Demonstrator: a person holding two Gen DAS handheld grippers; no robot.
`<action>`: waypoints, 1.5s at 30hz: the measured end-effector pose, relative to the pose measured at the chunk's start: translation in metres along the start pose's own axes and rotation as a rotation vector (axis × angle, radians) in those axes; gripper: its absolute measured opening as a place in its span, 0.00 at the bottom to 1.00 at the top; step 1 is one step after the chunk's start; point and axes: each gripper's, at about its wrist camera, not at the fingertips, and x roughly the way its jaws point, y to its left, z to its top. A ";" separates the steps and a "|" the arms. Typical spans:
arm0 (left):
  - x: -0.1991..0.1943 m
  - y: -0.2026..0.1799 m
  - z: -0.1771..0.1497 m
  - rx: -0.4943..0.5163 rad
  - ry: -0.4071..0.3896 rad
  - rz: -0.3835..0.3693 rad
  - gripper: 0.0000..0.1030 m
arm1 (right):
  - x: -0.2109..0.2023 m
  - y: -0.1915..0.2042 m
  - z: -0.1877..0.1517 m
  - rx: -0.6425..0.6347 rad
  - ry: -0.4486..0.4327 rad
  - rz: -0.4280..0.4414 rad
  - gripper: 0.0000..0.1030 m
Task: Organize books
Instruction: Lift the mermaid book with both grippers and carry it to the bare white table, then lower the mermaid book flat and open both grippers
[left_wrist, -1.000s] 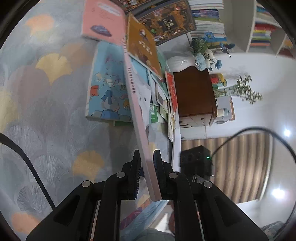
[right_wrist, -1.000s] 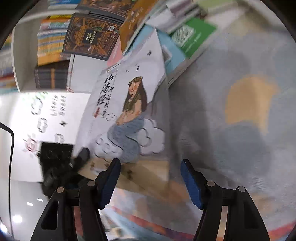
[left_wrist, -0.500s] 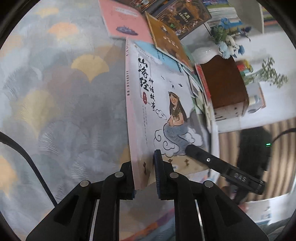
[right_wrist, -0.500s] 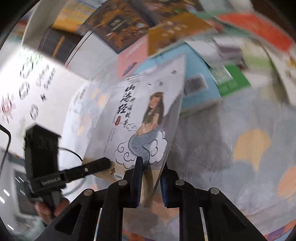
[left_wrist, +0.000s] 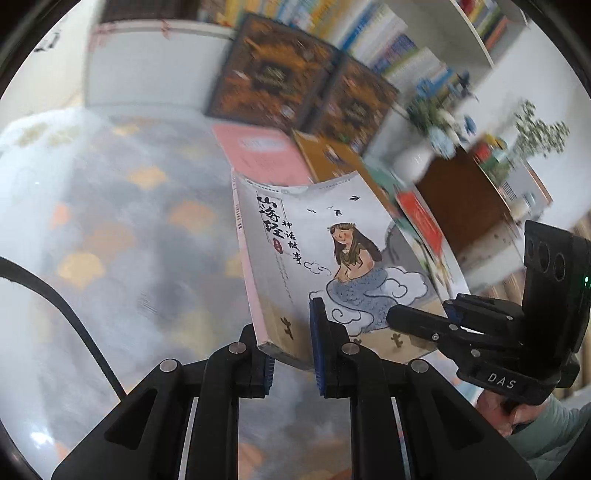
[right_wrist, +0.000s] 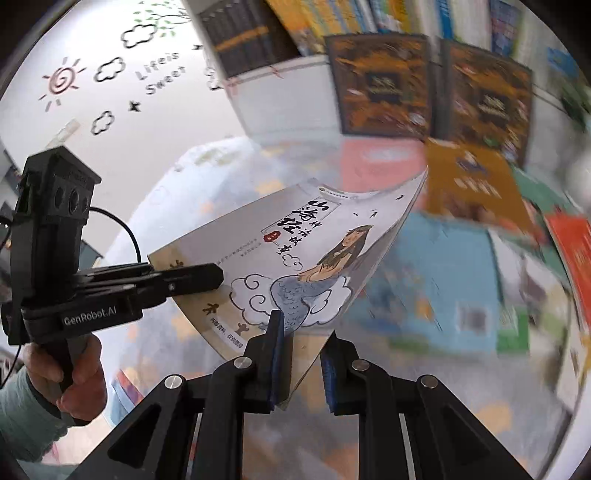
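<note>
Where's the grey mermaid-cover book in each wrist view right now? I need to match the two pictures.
Left wrist view: the grey mermaid book fills the centre, its lower edge clamped by the left gripper; the right gripper grips its lower right corner.
Right wrist view: the book sits centre-left, its lower edge clamped by the right gripper; the left gripper grips its left corner.
Shared landmark: the pair of dark ornate books standing behind.

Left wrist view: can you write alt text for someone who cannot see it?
A grey picture book with a mermaid-like figure on its cover is held up by two black grippers, the left gripper and the right gripper, above a patterned rug strewn with books before a bookshelf.
</note>
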 end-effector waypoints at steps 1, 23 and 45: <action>-0.003 0.004 0.006 -0.015 -0.018 0.014 0.13 | 0.006 0.004 0.011 -0.014 -0.005 0.014 0.17; 0.014 0.157 0.061 -0.239 -0.177 0.232 0.14 | 0.181 0.056 0.154 -0.107 0.102 0.167 0.19; -0.040 0.144 0.003 -0.326 -0.208 0.336 0.21 | 0.137 0.025 0.100 0.114 0.232 0.195 0.27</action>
